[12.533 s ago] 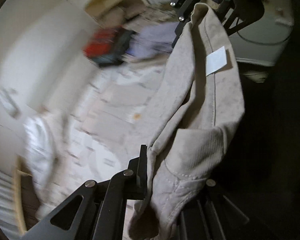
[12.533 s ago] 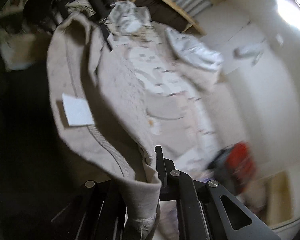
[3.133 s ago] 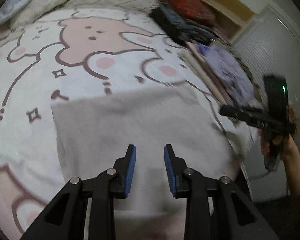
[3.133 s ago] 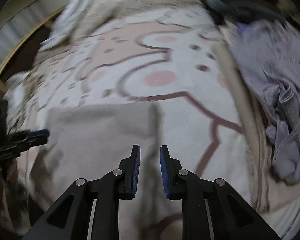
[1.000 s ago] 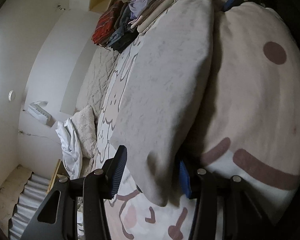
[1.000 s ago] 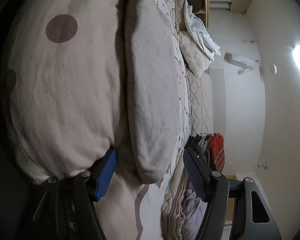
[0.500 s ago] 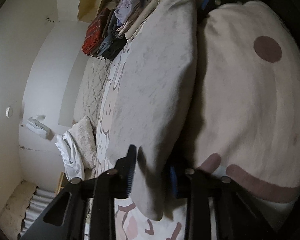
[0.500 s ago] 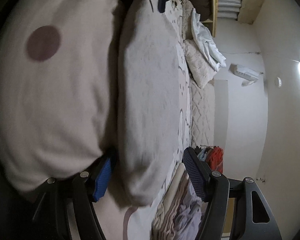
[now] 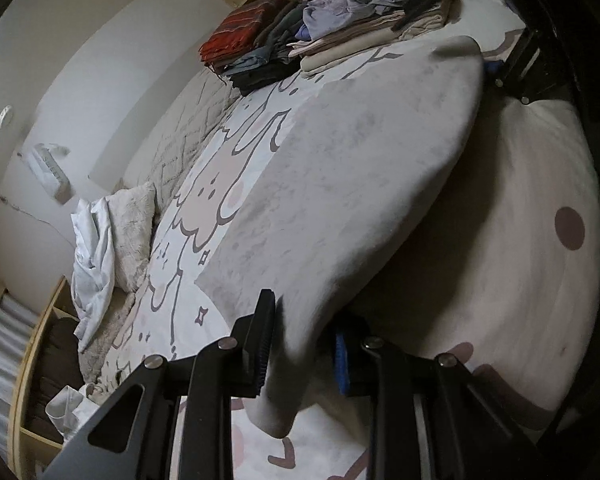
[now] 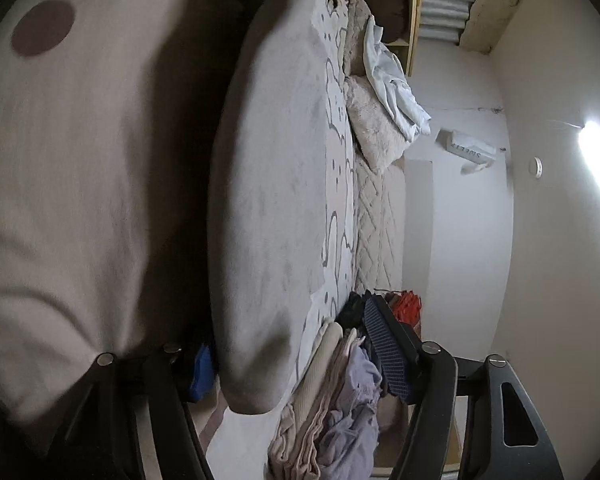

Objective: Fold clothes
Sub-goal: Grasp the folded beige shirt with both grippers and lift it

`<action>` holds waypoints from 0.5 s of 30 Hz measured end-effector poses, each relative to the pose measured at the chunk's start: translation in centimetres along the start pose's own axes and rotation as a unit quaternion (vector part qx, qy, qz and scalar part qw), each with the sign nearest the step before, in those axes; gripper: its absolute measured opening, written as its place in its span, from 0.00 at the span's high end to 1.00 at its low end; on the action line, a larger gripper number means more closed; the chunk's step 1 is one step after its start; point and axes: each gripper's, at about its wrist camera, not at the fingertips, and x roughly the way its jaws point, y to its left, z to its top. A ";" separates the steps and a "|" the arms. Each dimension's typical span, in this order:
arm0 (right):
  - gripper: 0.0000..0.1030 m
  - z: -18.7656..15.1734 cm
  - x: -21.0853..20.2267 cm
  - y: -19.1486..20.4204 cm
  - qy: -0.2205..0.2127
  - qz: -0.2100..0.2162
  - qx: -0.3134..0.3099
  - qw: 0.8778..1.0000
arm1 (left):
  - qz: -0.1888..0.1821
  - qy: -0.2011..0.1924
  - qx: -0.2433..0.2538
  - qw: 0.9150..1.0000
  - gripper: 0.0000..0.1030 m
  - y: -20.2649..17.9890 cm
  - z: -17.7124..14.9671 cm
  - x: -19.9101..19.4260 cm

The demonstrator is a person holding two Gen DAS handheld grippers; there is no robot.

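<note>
**Ana:** Both tongs first. Left gripper (image 9: 300,344) is clenched on the near edge of the beige garment (image 9: 340,168), cloth pinched between its blue pads. Right gripper (image 10: 296,356) stands wide with its jaws closing; the garment's other corner sits between them, but I can't see both pads pressing on it.

**Ben:** Where does the garment lie?

**Ana:** On the bed cover (image 9: 204,208), spread as a flat panel, its front edge lifted off the cover at six o'clock in the left view.

**Ben:** How far along?

**Ana:** I'd judge mid-fold. The panel looks smoothed already; carrying the lifted edge across and stacking it remains.

**Ben:** And the room?

**Ana:** Cartoon-print cover, a stack of folded clothes (image 9: 300,32) at twelve o'clock, a fluffy pillow (image 9: 132,220) and crumpled white cloth (image 9: 92,248) at nine, pale walls, and a bright lamp (image 10: 596,148) in the right view at three.
</note>
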 end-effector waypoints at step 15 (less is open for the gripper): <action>0.73 0.5 1.3 1.5 -0.014 -0.014 0.040 0.999 | 0.161 0.023 0.220 0.962 0.55 -5.3 -3.9 0.6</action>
